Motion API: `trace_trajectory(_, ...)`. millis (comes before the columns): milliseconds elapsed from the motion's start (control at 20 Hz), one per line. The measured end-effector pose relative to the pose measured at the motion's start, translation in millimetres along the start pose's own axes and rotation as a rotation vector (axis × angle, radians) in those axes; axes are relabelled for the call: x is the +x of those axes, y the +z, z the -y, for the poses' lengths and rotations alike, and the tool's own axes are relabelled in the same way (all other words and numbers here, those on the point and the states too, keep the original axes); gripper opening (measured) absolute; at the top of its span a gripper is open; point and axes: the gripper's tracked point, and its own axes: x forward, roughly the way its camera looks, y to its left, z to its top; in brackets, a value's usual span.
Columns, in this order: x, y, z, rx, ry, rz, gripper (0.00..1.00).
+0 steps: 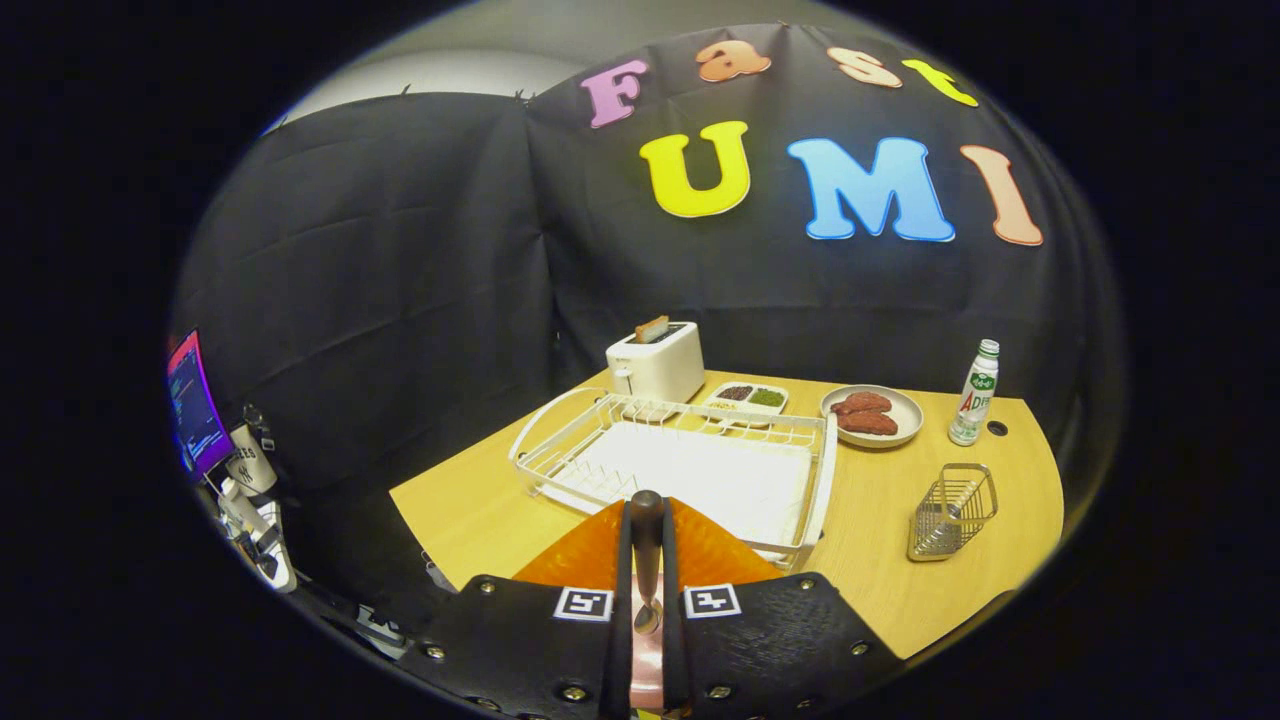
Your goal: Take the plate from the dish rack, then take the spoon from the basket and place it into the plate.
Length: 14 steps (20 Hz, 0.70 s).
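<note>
I see the gripper (646, 560) with its jaws drawn close together and pinching a spoon (646, 548) between them; the spoon's dark handle stands up between the fingers, its far end rising just past the fingertips, and the bowl end sits low, back near the gripper body. Right under and just beyond the fingers lies an orange plate (715, 552) on the near part of the wooden table (470, 510), so the spoon hangs over the plate; whether it touches I cannot tell. Just beyond the plate stands the white wire dish rack (680, 465), with a white mat inside. Behind the rack's far left corner I see a white toaster (656, 362) with a slice in its slot, and to its right a small white tray (748, 399) with dark and green fillings. Farther right sits a round dish (872, 414) holding reddish pieces, then a bottle (974, 392) near the far right corner. The wire basket (952, 511) stands to the right of the rack, nearer to me than the bottle.
</note>
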Motion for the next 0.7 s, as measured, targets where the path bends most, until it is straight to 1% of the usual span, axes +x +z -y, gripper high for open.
trace_trajectory(200,11,-27,-18,-0.001,0.032,-0.039,0.12)
trace_trajectory(400,9,-41,-21,-0.028,0.026,-0.06,0.13)
trace_trajectory(450,7,-39,-24,-0.032,0.036,-0.051,0.13)
trace_trajectory(550,3,-33,-22,-0.044,0.034,-0.033,0.16)
trace_trajectory(700,1,-23,-21,-0.042,0.038,-0.014,0.17)
